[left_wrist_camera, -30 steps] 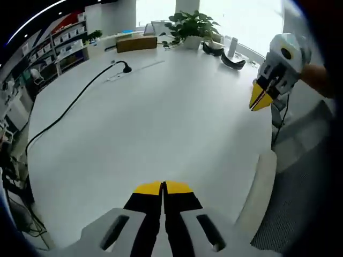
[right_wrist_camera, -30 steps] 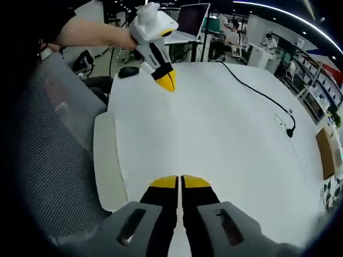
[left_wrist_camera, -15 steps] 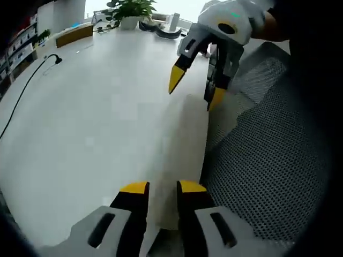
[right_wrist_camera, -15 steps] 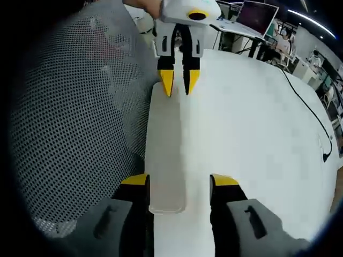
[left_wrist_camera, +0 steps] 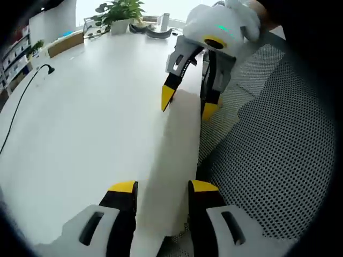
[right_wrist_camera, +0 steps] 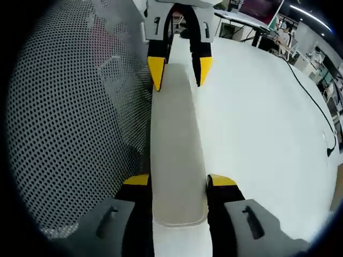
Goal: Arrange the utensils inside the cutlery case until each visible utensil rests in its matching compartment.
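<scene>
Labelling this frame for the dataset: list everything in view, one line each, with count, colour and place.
Long white closed plastic case: 1, white, at the table edge, each end between a gripper's jaws.
Round white table: 1, white, under the case.
Grey mesh chair: 1, grey, beside the table edge by the case.
Black cable: 1, black, across the far tabletop.
Green potted plant: 1, green, far table edge.
Brown cardboard box: 1, brown, far edge near the plant.
Left hand-held gripper: 1, black with yellow tips, jaws apart astride the near end of the case.
Right hand-held gripper: 1, same colours, jaws apart astride the opposite end.
</scene>
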Demonstrator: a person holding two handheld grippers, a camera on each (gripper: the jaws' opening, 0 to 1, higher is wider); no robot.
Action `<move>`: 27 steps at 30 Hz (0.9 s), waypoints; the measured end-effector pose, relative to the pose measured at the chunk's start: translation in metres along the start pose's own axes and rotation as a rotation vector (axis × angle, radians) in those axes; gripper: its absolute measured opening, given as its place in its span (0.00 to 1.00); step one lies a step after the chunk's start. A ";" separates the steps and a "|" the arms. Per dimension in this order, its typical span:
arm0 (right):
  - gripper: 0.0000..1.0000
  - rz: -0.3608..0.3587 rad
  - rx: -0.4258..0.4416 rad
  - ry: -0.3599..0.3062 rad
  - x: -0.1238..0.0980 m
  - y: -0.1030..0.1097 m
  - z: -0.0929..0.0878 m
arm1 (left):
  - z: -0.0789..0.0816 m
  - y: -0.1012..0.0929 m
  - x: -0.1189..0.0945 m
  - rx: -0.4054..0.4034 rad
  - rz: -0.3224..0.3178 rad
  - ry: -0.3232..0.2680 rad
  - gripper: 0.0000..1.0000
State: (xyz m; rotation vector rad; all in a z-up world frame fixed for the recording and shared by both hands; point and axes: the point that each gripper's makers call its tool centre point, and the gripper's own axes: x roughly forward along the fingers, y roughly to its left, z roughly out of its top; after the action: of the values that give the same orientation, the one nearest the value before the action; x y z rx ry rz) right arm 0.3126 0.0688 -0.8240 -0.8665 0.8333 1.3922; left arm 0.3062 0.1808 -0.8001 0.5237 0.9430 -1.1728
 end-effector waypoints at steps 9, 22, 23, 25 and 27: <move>0.38 -0.030 0.048 0.028 -0.007 -0.045 -0.016 | 0.018 0.044 0.008 0.130 0.080 -0.004 0.45; 0.39 -0.069 0.037 0.037 -0.011 -0.086 -0.029 | 0.035 0.085 0.033 0.236 0.122 0.014 0.44; 0.39 -0.067 0.031 0.036 -0.011 -0.086 -0.029 | 0.034 0.085 0.033 0.234 0.119 0.016 0.44; 0.39 -0.064 0.026 0.039 -0.010 -0.085 -0.029 | 0.034 0.085 0.033 0.245 0.115 0.019 0.43; 0.39 -0.069 0.023 0.041 -0.010 -0.085 -0.029 | 0.033 0.085 0.034 0.259 0.116 0.023 0.43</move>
State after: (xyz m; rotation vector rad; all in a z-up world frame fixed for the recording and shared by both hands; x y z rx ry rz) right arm 0.3976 0.0388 -0.8269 -0.9000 0.8416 1.3062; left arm 0.3997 0.1659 -0.8210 0.7916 0.7731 -1.1920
